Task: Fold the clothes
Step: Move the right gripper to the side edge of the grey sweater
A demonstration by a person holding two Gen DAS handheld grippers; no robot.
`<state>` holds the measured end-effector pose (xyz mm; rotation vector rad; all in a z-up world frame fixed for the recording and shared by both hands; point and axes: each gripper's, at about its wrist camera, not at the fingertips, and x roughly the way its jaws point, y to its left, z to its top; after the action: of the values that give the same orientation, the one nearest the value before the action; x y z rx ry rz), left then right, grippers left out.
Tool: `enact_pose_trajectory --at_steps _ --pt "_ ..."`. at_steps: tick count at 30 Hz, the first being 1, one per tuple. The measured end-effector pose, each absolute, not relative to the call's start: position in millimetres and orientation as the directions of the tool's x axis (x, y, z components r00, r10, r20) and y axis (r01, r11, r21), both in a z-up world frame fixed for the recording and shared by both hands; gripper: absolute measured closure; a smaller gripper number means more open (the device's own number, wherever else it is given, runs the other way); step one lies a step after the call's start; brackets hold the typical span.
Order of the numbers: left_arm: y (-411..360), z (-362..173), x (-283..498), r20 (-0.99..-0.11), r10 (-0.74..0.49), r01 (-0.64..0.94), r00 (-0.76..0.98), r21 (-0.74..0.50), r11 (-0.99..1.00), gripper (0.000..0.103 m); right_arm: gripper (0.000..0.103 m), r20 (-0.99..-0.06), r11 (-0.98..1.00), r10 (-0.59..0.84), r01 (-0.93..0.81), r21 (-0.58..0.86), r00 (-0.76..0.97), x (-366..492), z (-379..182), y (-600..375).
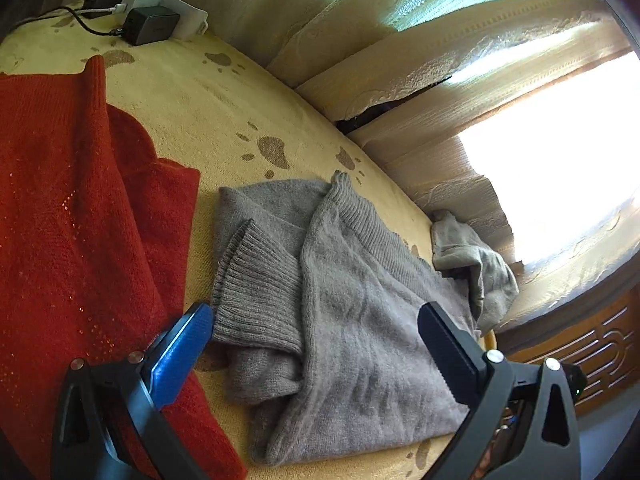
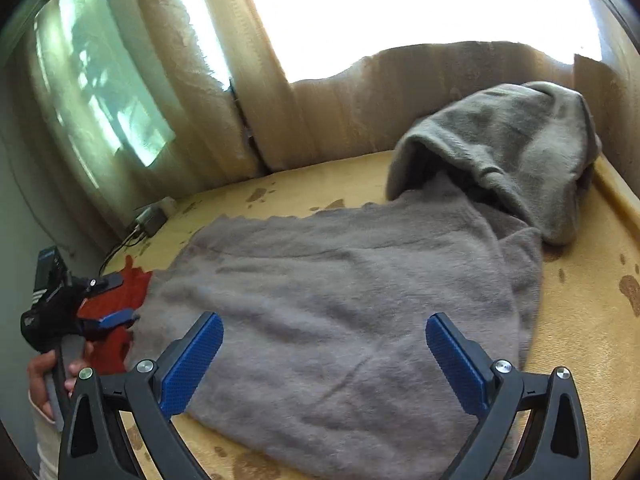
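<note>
Hovering spread and empty, left gripper (image 1: 316,332) and right gripper (image 2: 324,344) risk pinching one layer; grey sweater (image 2: 340,300) sleeve at two o'clock could drag.

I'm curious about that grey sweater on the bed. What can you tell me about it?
The grey sweater looks like soft, fuzzy knit wool with ribbed cuffs and a ribbed hem. It lies partly folded on the yellow patterned bedspread, one sleeve cuff laid across its body, another part bunched up against the curtain. A red sweater lies beside it; whether they touch is unclear. Both tongs, left and right, are open above it, gripping nothing.
</note>
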<state>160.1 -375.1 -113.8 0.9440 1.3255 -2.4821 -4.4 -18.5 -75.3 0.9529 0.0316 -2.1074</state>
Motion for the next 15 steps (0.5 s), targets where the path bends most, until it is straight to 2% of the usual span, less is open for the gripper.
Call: enact_pose_trajectory --at_steps 4,7,9,12,13,15 --pt "-386 -112 172 -0.554 0.15 0.407 -0.819 -0.746 -0.528 0.0 0.0 -0.64 -0.482 -0.703 0.87 0.108 -0.31 62 -61 -90" --pt "-387 -110 175 -0.552 0.146 0.406 -0.821 -0.743 -0.531 0.0 0.0 -0.647 -0.364 -0.716 0.931 0.025 -0.262 105 -64 -135" --pt "-384 -110 174 -0.564 0.147 0.409 -0.813 -0.731 -0.546 0.0 0.0 -0.663 -0.34 -0.703 0.94 -0.002 -0.256 117 -70 -161" --pt "-383 -110 175 -0.557 0.152 0.404 -0.816 -0.739 -0.539 0.0 0.0 -0.672 -0.329 -0.706 0.944 0.032 -0.224 116 -78 -187" --pt "-385 -110 177 -0.549 0.152 0.402 -0.822 -0.748 -0.528 0.0 0.001 -0.678 -0.326 -0.701 0.945 0.029 -0.221 116 -81 -194" --pt "-389 -109 182 -0.533 0.147 0.399 -0.833 -0.764 -0.507 0.0 0.015 -0.701 -0.321 -0.674 0.947 -0.004 -0.231 118 -87 -208"
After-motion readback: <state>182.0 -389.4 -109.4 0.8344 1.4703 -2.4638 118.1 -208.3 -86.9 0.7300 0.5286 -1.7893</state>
